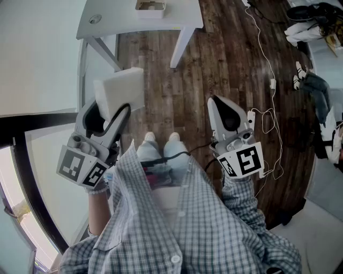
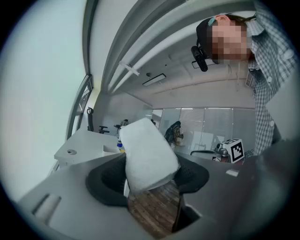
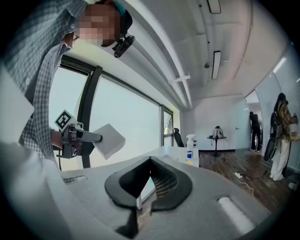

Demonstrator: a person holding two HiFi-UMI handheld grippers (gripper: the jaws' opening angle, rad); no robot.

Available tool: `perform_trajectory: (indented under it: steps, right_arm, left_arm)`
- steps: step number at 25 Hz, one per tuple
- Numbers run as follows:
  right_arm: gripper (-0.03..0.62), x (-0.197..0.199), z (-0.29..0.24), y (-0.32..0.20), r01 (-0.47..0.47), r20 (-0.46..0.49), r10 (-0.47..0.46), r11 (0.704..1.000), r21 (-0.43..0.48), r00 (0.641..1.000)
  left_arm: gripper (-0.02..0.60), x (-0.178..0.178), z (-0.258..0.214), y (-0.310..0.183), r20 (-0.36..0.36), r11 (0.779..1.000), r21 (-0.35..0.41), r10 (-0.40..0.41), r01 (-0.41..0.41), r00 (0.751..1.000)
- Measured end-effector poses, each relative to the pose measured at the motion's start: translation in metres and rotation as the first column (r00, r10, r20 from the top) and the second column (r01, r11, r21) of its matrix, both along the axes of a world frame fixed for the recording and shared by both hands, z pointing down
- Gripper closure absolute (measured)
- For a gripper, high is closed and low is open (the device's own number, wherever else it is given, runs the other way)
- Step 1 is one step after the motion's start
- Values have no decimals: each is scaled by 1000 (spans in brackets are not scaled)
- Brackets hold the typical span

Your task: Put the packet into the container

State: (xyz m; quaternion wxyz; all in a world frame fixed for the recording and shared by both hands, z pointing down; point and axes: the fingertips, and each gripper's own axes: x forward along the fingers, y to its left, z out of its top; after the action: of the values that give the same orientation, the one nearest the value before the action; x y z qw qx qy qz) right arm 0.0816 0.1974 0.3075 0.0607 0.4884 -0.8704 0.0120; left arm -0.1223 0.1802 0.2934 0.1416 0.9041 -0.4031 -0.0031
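Observation:
A white rectangular packet (image 1: 120, 92) sticks up from my left gripper (image 1: 114, 104), which is shut on its lower end above the wooden floor. In the left gripper view the packet (image 2: 147, 154) fills the gap between the dark pads and tilts slightly left. My right gripper (image 1: 224, 113) hangs apart to the right, jaws together with nothing between them. A small open container (image 1: 150, 7) sits on the pale table (image 1: 177, 13) at the far edge of the head view. The right gripper view shows the packet (image 3: 109, 139) held up by the left gripper at its left.
White table legs (image 1: 181, 47) stand ahead on the wooden floor. A white cable (image 1: 266, 64) trails at the right. A spray bottle (image 3: 190, 150) stands on a table in the right gripper view. Glass wall panels (image 1: 37, 53) run along the left. People (image 3: 280, 136) stand at the far right.

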Motion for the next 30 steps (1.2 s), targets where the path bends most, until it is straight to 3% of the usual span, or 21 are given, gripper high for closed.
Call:
perform_trajectory:
  steps: [21, 30]
  right_arm:
    - [595, -29, -8, 6, 0, -9, 1, 1000, 17, 1000]
    - [595, -54, -15, 6, -23, -6, 23, 998, 53, 1000]
  left_arm:
    - [310, -36, -9, 4, -15, 999, 32, -39, 39, 999]
    - [310, -66, -17, -3, -59, 998, 54, -31, 35, 998]
